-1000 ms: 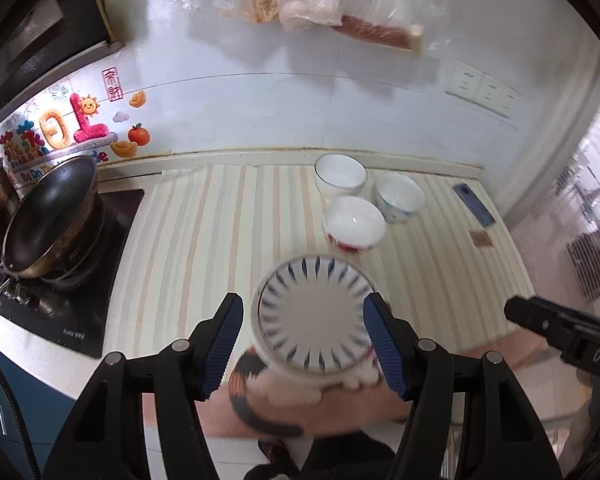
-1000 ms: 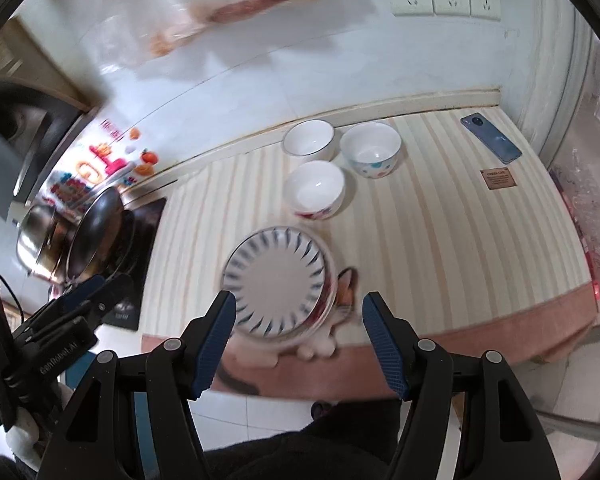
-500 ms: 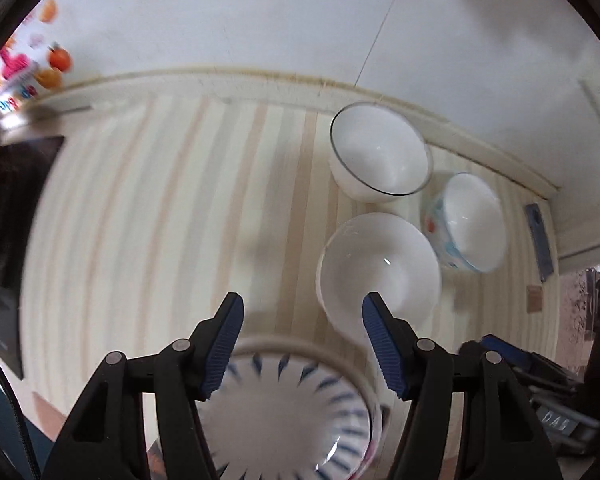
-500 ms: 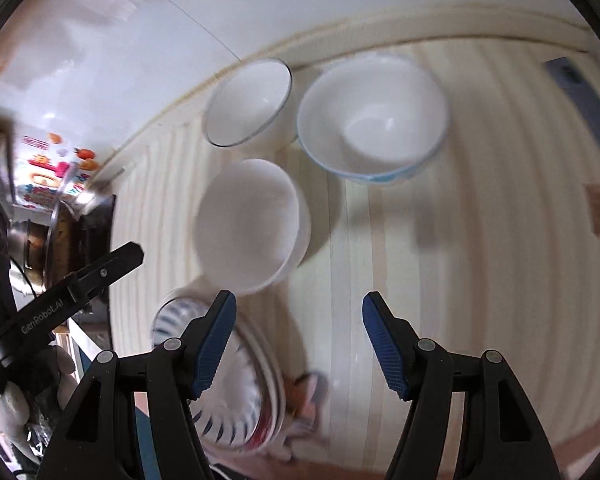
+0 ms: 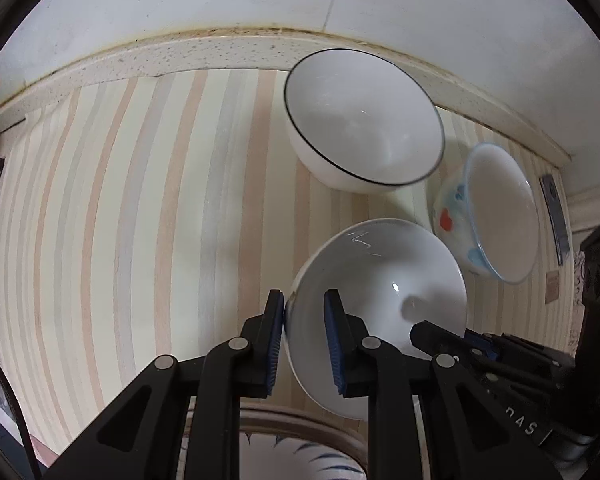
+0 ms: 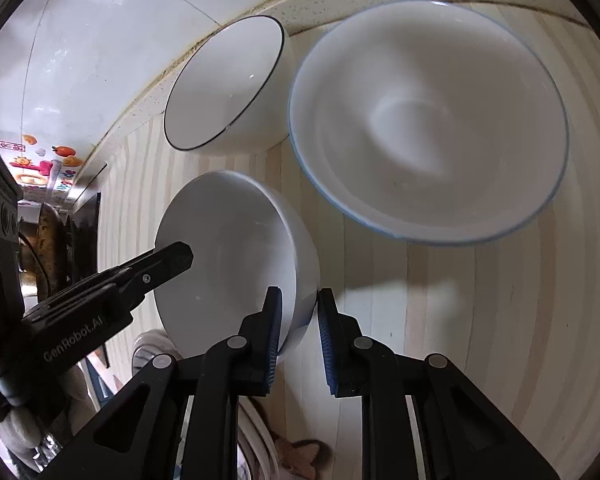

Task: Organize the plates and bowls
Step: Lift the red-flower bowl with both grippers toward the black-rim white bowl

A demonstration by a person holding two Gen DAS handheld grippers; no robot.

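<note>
Left gripper (image 5: 303, 312) closed on the near-left rim of a plain white bowl (image 5: 384, 300), one blue ribbed pad outside the wall, the other inside. Right gripper (image 6: 298, 308) clamped on the opposite, right-hand rim of the same bowl (image 6: 236, 256) in like fashion, wall pinched between pads. Bowl glossy, smooth, round, deep; standing on or just above the striped counter (image 5: 140, 220), contact with the surface not clear from either view.

Behind it, near the speckled stone upstand: a white bowl with a thin dark rim line (image 5: 364, 120), glazed, upright. To its right, a larger bowl with a pale blue rim (image 6: 428, 128) and red and blue painted marks on the outer wall. All three close together, the two rear bowls almost touching.

At the near edge, part of a plate with blue radiating strokes (image 5: 300, 456), mostly hidden behind the gripper frame. Counter covering matte, in cream, peach and grey stripes.
</note>
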